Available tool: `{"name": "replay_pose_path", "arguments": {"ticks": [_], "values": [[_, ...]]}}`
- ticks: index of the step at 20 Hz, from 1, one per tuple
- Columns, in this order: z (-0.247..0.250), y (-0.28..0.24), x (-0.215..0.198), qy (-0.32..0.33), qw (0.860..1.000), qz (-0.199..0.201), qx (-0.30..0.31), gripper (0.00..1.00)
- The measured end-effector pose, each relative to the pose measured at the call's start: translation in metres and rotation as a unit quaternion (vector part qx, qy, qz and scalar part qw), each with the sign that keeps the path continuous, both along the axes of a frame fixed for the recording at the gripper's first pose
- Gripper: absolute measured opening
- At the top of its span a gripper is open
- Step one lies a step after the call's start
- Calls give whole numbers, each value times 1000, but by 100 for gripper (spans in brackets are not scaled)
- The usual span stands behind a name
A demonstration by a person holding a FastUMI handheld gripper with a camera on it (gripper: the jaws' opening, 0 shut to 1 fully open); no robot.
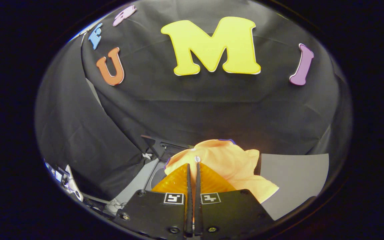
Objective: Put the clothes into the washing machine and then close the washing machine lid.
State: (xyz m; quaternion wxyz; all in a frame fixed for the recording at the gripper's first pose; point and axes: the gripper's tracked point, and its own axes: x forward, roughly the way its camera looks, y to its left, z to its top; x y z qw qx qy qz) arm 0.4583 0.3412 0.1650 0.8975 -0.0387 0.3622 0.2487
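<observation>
Gripper view: hand-held gripper (193, 166) pinching one orange garment (232, 163), fingers pressed together.

Dim booth, fisheye bend at edges; orange garment (227, 163) glows (slightly overexposed), surroundings in shadow.

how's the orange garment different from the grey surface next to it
The orange garment is bright, soft and rumpled into a heap; the grey surface is dull, flat and smooth. The garment lies at the tips of the closed gripper; the surface lies off to one side, untouched.
</observation>
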Motion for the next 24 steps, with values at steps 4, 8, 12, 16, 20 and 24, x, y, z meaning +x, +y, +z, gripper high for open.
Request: {"name": "replay_pose_path", "arguments": {"ticks": [4, 8, 12, 16, 20, 24], "values": [[-6, 6, 2, 4, 1000, 2, 2, 5], [-13, 12, 2, 9, 1000, 7, 3, 5], [-24, 19, -3, 13, 1000, 19, 3, 5], [-49, 36, -5, 21, 999, 26, -6, 5], [-81, 47, -9, 37, 999, 31, -20, 5], [-117, 56, -16, 54, 997, 32, -35, 5]]}}
